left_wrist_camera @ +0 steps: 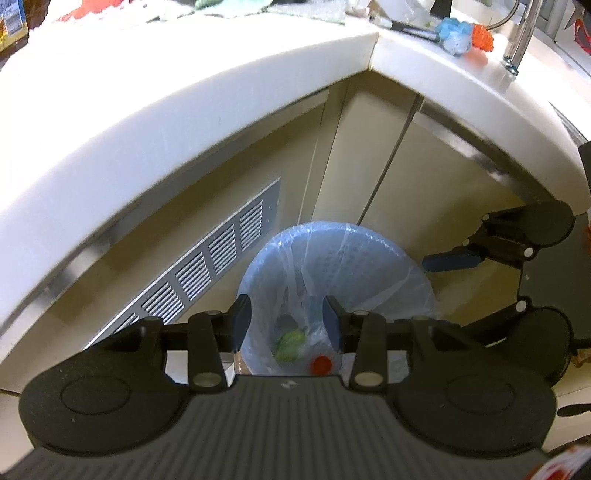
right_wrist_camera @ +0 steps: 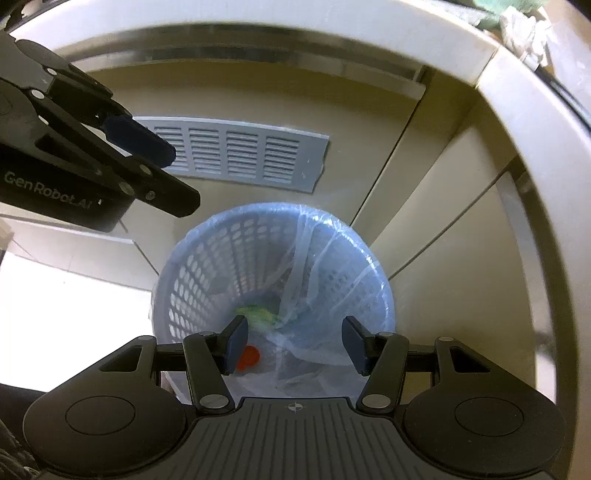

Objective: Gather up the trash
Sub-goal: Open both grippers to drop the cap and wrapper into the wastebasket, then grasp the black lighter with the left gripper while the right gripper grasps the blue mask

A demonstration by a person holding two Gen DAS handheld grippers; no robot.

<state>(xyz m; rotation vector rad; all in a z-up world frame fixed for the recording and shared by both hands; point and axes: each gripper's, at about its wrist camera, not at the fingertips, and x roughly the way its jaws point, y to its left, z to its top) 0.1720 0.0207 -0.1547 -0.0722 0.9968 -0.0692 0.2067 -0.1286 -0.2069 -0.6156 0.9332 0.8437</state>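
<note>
A blue perforated waste basket (left_wrist_camera: 369, 258) lined with a clear plastic bag stands on the floor in the cabinet corner; it also shows in the right wrist view (right_wrist_camera: 207, 266). Inside lie a green crumpled piece (left_wrist_camera: 290, 341) (right_wrist_camera: 258, 314) and a red round piece (left_wrist_camera: 320, 364) (right_wrist_camera: 249, 357). My left gripper (left_wrist_camera: 287, 325) is open and empty above the basket. My right gripper (right_wrist_camera: 293, 345) is open and empty above the basket too. Each gripper shows in the other's view, the right one (left_wrist_camera: 480, 254) at the right, the left one (right_wrist_camera: 122, 147) at the upper left.
A white countertop (left_wrist_camera: 147, 110) curves around above the basket. On it lie blue-white (left_wrist_camera: 456, 33) and orange (left_wrist_camera: 483, 37) crumpled pieces by a faucet (left_wrist_camera: 521, 40), and red (left_wrist_camera: 96, 9) and green items at the back. A vent grille (left_wrist_camera: 207, 266) (right_wrist_camera: 240, 155) sits in the cabinet front.
</note>
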